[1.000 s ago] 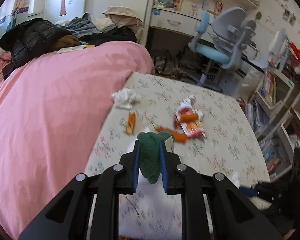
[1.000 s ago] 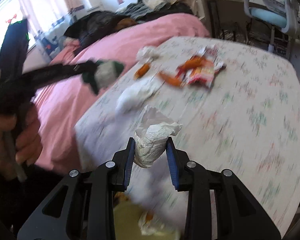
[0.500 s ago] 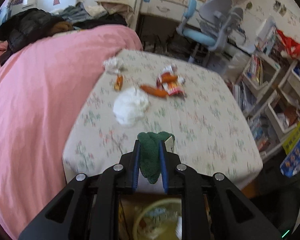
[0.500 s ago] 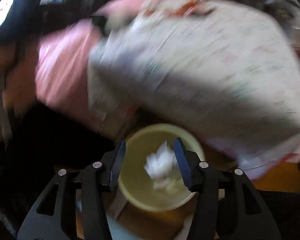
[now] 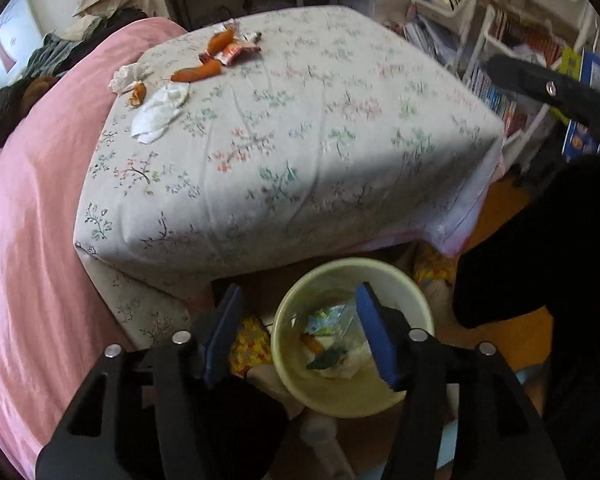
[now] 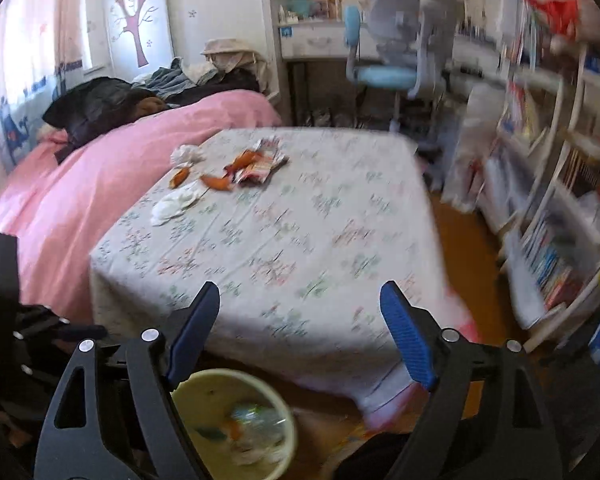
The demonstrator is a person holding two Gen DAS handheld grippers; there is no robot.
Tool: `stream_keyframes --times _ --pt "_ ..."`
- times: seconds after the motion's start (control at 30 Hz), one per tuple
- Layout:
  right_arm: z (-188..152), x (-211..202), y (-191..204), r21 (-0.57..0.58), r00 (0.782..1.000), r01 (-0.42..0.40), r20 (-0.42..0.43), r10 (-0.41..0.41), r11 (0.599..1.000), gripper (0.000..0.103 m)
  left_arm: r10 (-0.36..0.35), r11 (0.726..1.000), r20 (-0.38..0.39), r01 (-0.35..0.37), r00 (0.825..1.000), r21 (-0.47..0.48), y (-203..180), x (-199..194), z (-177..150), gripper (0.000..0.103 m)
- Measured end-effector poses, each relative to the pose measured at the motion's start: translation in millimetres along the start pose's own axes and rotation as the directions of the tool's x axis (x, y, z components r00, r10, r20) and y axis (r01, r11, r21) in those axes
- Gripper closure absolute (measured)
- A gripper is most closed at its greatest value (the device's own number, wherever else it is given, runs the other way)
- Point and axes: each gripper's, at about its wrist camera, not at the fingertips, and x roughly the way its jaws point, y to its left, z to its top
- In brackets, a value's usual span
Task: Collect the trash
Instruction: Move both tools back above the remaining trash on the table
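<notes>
Directly below the left gripper point(image 5: 296, 330), whose jaws have just been opening and now stand wide with nothing between them, sits the pale yellow bin point(image 5: 416, 300) holding white tissue, a green scrap point(image 5: 327, 358) and wrappers. The right gripper point(image 6: 300, 320), jaws also just opened wide and empty, has the bin beneath its left finger; remaining trash point(image 6: 256, 164) lies far ahead on the floral cloth point(image 6: 300, 248).

We see a child's bedroom in a home: a bed with a pink cover point(image 6: 112, 168), a tree decal point(image 6: 134, 26) on the wall, a blue desk chair point(image 6: 392, 56), a cluttered desk point(image 6: 320, 40) and crowded bookshelves point(image 6: 552, 208).
</notes>
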Motion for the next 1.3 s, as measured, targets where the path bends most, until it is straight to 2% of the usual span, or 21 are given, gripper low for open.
stream_keyframes --times 0.1,0.17,0.23,0.3,0.33,0.43,0.53,0.63,0.87,1.07,1.3 --pt "12.8 -15.1 -6.8 -0.057 0.994 0.083 0.072 -0.079 0.995 0.017 0.021 0.998 0.077 -0.015 0.997 -0.069 16.2 -13.9 1.4 0.034" --pt "21.4 -17.5 -21.5 0.004 0.991 0.108 0.08 -0.108 0.994 0.014 0.052 0.994 0.156 -0.035 0.986 -0.107 26.4 -29.3 4.0 0.029" --pt "21.2 -9.1 -40.0 0.113 0.994 0.097 0.046 -0.103 0.989 0.013 0.092 0.988 0.219 -0.061 0.971 -0.141 32.8 -41.5 4.1 0.019" --pt "22.4 0.3 -47.1 0.177 0.995 0.1 0.006 -0.103 0.979 0.013 0.114 0.983 0.269 -0.069 0.957 -0.173 40.4 -53.0 3.2 0.016" --pt "24.2 2.8 -45.6 0.179 0.995 0.103 -0.002 -0.105 0.978 0.013 0.112 0.98 0.291 -0.057 0.95 -0.19 44.5 -58.0 2.4 0.014" --pt "26.5 13.0 -25.3 0.093 0.993 0.117 -0.031 -0.114 0.989 0.013 0.081 0.974 0.325 -0.006 0.942 -0.225 55.5 -67.4 -0.9 0.012" --pt "26.0 23.3 -5.2 0.02 0.991 0.126 -0.056 -0.125 0.992 0.013 0.034 0.97 0.342 0.052 0.939 -0.238 62.6 -72.7 -2.9 0.012" --pt "25.1 36.0 11.2 -0.041 0.986 0.137 -0.09 -0.141 0.99 0.013 0.013 0.97 0.368 0.079 0.93 -0.232 64.7 -79.2 -5.2 0.012" --pt "22.2 50.5 21.6 -0.063 0.979 0.144 -0.136 -0.151 0.988 0.013 -0.029 0.957 0.407 0.143 0.913 -0.254 75.3 -87.6 -9.9 0.01" --pt "21.7 57.7 28.4 -0.092 0.976 0.134 -0.162 -0.148 0.987 0.013 -0.037 0.956 0.418 0.154 0.908 -0.251 77.2 -89.5 -11.3 0.009" --pt "22.8 58.6 30.4 -0.094 0.98 0.099 -0.165 -0.114 0.991 0.013 -0.016 0.957 0.405 0.13 0.914 -0.258 78.5 -86.0 -10.2 0.008"
